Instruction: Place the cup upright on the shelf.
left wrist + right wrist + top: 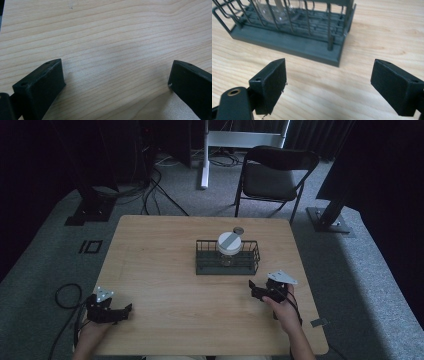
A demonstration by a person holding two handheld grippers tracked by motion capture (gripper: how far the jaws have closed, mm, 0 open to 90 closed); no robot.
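Observation:
A dark wire basket (227,266) stands near the middle of the wooden table (165,270), and a clear glass jar (229,246) with a white lid stands inside it. My right gripper (260,289) is open at the table's right, a little in front of the basket's right corner. In the right gripper view the basket (287,46) and the glass jar (278,11) lie just beyond the wide-apart jaws. My left gripper (122,312) is open near the front left edge, with bare wood (117,50) between its jaws.
A small round grey object (238,230) lies on the table just behind the basket. Beyond the far edge stands a black folding chair (272,172). Cables trail on the grey carpet at the left (67,295).

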